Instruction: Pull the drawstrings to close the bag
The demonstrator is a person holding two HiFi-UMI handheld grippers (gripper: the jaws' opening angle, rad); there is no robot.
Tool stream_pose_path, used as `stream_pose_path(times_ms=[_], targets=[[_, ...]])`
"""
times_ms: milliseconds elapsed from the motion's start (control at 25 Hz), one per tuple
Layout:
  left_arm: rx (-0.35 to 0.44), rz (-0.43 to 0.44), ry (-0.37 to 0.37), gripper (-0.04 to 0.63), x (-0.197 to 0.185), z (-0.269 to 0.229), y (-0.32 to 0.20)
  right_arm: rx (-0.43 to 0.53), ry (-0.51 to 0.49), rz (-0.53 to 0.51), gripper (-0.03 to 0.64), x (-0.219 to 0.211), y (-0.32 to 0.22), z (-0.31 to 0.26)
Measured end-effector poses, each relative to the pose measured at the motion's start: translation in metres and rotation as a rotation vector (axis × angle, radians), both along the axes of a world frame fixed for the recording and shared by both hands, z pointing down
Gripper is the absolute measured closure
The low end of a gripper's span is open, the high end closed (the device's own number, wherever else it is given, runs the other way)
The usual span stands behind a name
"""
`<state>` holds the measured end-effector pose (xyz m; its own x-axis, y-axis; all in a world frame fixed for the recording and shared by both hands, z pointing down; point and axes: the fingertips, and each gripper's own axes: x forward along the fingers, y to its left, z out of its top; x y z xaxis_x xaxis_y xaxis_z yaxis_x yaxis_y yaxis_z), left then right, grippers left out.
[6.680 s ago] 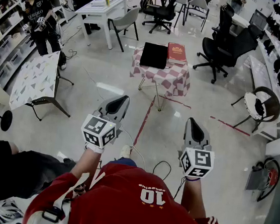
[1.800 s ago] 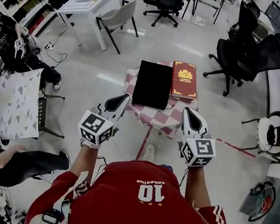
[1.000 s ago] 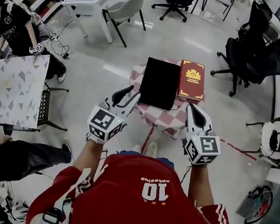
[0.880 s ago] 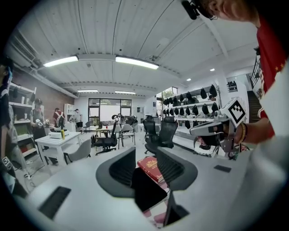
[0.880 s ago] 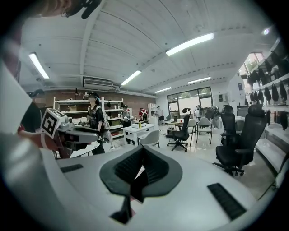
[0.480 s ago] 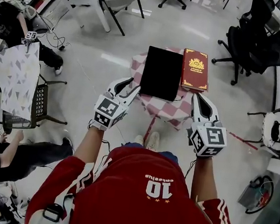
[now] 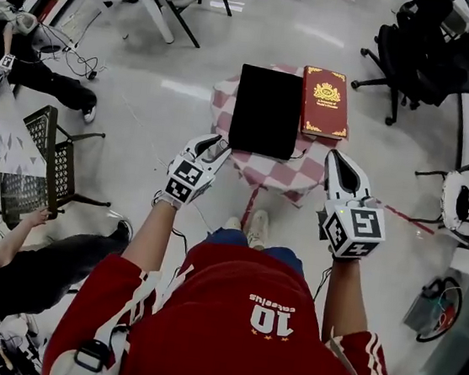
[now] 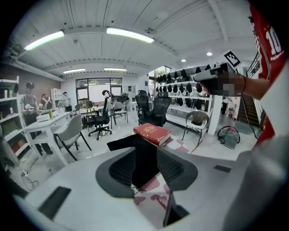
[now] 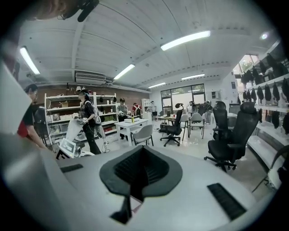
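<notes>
Shows, in the head view alone, the black bag (image 7: 267, 112) lying flat on the checkered table (image 7: 283, 173) with a red book (image 7: 325, 102) just beside its right edge, the left gripper (image 7: 215, 147) at the table's near left corner and the right gripper (image 7: 339, 163) near its near right corner. Confirms, in the left gripper view, jaws spread wide after just opening, holding nothing, the bag framed untouched in the gap beyond them. Confirms, in the right gripper view, jaws pressed together on nothing, aimed at office chairs (image 9: 228, 135) and shelving (image 9: 61, 113).
</notes>
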<state>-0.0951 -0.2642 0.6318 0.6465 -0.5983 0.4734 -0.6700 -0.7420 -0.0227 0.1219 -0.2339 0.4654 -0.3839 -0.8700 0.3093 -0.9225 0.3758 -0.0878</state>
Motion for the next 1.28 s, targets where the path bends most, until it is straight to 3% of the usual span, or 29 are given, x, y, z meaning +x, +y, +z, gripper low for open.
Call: stream_pose_path(times_ms=[440, 800, 1000, 1280], targets=[[-0.146, 0.062, -0.116, 0.460, -0.003, 0.098, 0.001, -0.028, 0.010, 0.020, 0.601, 0.001, 0.003, 0.018], [-0.249, 0.070, -0.164, 0.460, -0.005, 0.160, -0.008, -0.048, 0.029, 0.061, 0.601, 0.011, 0.008, 0.036], [-0.285, 0.016, -0.145, 0.460, -0.006, 0.181, -0.020, -0.055, 0.043, 0.071, 0.601, 0.012, 0.008, 0.049], [-0.320, 0.036, -0.165, 0.460, -0.005, 0.206, -0.032, -0.066, 0.049, 0.085, 0.601, 0.010, 0.007, 0.060]])
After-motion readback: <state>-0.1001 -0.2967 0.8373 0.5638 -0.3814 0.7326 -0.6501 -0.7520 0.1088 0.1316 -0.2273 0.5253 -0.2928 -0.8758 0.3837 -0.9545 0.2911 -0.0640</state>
